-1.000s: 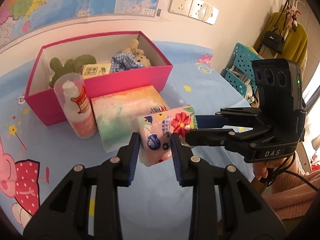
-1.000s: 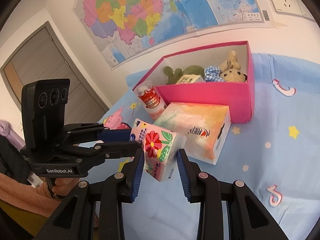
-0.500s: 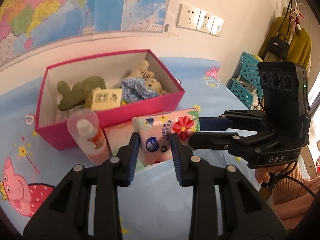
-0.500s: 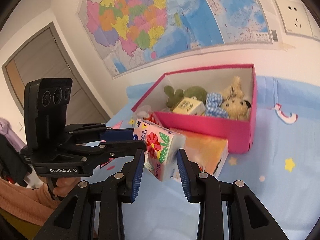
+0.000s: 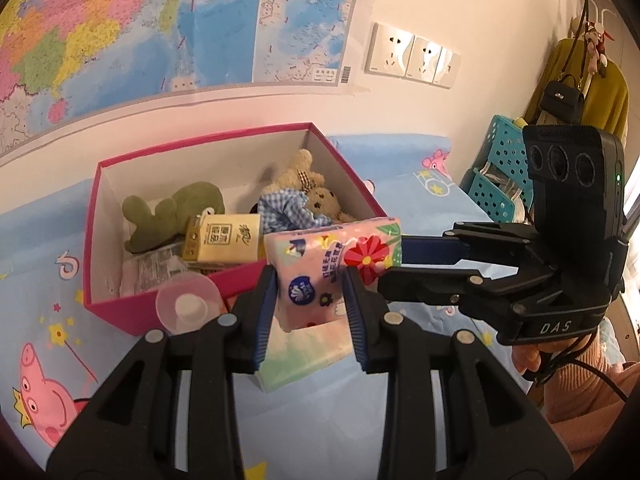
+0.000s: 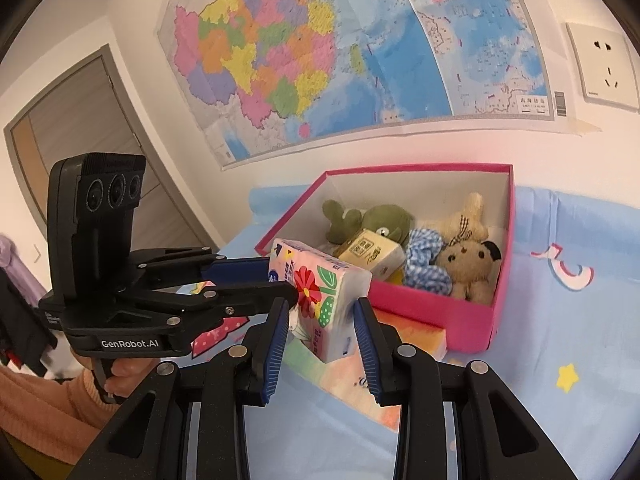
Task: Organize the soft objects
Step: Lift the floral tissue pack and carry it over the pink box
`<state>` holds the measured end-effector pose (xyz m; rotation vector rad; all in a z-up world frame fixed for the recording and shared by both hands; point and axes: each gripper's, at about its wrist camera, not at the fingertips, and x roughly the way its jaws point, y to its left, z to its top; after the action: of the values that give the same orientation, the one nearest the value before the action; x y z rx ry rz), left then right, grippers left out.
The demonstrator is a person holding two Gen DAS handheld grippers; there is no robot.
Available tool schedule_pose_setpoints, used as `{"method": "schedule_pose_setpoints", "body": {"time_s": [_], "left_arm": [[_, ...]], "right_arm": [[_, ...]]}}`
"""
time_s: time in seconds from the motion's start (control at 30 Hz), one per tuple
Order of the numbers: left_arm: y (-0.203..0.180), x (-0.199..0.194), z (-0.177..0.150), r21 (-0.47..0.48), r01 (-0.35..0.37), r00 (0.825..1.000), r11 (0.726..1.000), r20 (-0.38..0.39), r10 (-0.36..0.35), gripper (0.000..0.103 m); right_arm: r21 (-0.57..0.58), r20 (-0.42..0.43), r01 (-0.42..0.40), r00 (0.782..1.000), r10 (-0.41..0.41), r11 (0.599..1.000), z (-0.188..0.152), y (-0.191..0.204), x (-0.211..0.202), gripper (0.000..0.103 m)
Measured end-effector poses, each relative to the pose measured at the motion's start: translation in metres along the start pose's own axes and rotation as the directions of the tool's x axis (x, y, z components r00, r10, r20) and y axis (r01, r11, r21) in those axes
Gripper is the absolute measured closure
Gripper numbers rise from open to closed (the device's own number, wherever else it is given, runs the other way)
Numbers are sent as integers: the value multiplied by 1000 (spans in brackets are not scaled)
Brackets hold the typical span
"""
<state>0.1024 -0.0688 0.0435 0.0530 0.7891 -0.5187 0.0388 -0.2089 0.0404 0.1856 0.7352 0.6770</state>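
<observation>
A: Nearest in the left wrist view, the left gripper (image 5: 310,300) has its fingers (image 5: 267,300) clamped on the pink tissue pack (image 5: 320,272). The right gripper (image 5: 390,254) comes in from the side and pinches the pack's flowered end.

B: The right wrist view gives the reverse — the right gripper (image 6: 320,326) with the tissue pack (image 6: 320,296) between its pads, the left gripper (image 6: 276,276) closed on the far end. The pack is in the air, just before the pink box (image 6: 496,304).

A: Only my view shows the bottle (image 5: 188,306) at the box front, the blue baskets (image 5: 500,176) and the yellow coat (image 5: 600,96).

B: Mine alone shows the door (image 6: 76,152). Under the pack lies a tissue box (image 6: 360,380) on the blue cartoon-print surface (image 6: 560,420). Inside the pink box sit a green plush (image 6: 384,220) and a bear (image 6: 468,268) — beyond, the wall map (image 6: 320,40).
</observation>
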Motion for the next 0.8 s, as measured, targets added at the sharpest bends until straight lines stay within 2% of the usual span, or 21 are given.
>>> {"method": "schedule_pose_setpoints", "body": {"time_s": [0.8], "left_arm": [[16, 17, 38, -17, -13, 1000, 1000, 10, 13, 68]], "right_arm": [[-15, 29, 32, 999, -32, 999, 38, -15, 12, 68]]}}
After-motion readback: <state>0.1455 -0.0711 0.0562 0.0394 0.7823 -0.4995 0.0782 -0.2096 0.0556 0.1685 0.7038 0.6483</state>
